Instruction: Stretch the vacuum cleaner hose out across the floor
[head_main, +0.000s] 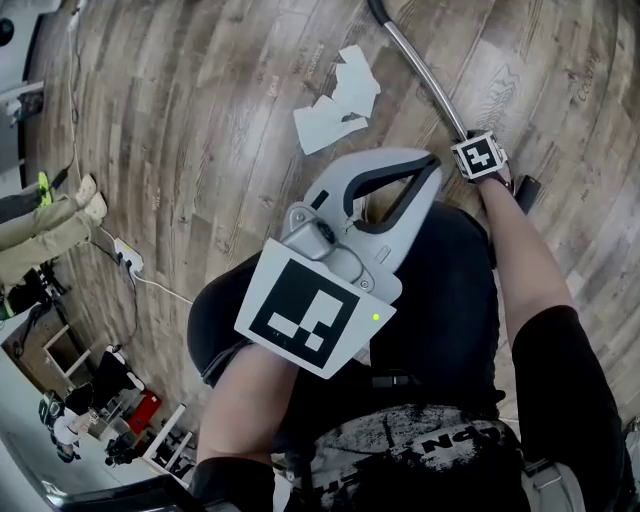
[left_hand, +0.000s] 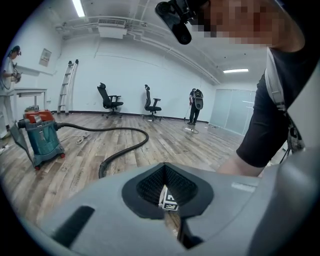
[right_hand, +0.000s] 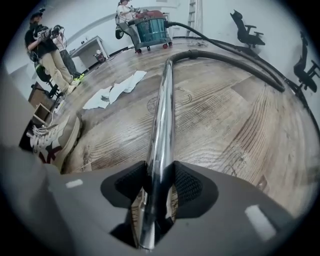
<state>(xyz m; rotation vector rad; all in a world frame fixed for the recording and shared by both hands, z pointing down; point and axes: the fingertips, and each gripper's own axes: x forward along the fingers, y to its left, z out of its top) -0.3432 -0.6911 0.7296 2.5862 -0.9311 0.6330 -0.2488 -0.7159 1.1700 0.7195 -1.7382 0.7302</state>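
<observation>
A chrome vacuum tube (head_main: 415, 65) lies along the wooden floor. In the right gripper view the chrome tube (right_hand: 162, 125) runs away from me and joins a black hose (right_hand: 240, 62), which curves back to a teal vacuum cleaner (right_hand: 151, 27). My right gripper (right_hand: 159, 182) points steeply down, its pads closed on the tube's near end; in the head view only its marker cube (head_main: 478, 158) shows. My left gripper (head_main: 432, 165) is held up over my lap, shut and with nothing in it. The left gripper view shows the hose (left_hand: 125, 150) and the vacuum cleaner (left_hand: 42, 135) off to the left.
White paper sheets (head_main: 338, 100) lie on the floor left of the tube. A shoe (right_hand: 52, 140) is close at the left. People stand at the left (right_hand: 47, 50) beside a desk. Office chairs (left_hand: 110, 100), a ladder (left_hand: 66, 85) and another person (left_hand: 195, 105) are by the far wall.
</observation>
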